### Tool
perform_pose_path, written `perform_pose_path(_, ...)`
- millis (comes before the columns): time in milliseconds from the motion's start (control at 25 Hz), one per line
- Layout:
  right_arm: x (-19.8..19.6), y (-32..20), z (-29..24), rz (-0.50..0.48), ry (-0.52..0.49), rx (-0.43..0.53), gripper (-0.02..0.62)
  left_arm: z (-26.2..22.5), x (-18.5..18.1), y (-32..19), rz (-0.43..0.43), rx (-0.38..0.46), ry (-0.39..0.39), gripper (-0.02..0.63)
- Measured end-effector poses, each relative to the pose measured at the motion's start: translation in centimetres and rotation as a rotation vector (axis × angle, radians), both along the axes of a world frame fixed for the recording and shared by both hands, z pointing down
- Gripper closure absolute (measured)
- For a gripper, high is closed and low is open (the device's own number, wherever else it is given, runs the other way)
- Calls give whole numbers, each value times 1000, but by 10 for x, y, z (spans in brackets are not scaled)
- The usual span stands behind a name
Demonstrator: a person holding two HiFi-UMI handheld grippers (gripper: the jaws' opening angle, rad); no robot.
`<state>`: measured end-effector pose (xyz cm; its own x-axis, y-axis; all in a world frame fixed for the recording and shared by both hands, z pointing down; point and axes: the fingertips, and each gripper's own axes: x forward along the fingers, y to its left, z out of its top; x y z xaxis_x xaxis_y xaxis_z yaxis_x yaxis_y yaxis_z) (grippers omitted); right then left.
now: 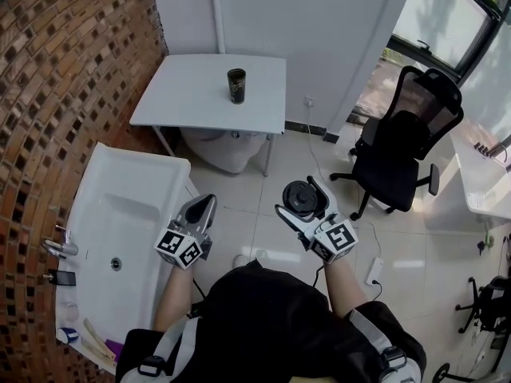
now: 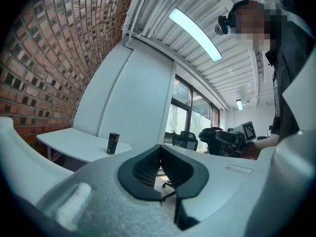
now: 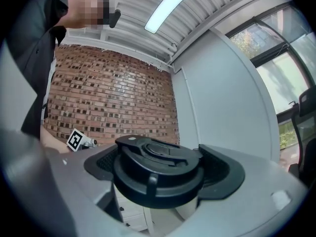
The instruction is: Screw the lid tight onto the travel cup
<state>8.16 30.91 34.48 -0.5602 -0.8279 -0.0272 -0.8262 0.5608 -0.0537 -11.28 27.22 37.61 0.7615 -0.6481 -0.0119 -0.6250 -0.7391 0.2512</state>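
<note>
A dark travel cup stands upright and uncapped on the small white table at the far wall; the left gripper view shows the cup small and distant. My right gripper is shut on the round black lid, held level over the tiled floor, well short of the table. In the right gripper view the lid fills the space between the pads. My left gripper is shut and empty, its dark pads meeting, to the left of the right one.
A white washbasin with a tap runs along the brick wall at the left. A black office chair stands at the right, and a white desk edge beyond it. A white bin sits under the table.
</note>
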Motion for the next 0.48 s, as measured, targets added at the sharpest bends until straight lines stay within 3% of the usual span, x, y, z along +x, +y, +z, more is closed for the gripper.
perform_pose_path(240, -38, -32, -2, -9, -9, -14, 115, 17, -37, -35, -25, -21, -21, 604)
perform_pose_path(480, -36, -51, 12, 1, -2, -44, 115, 28, -33, -57, -16, -38, -25, 604)
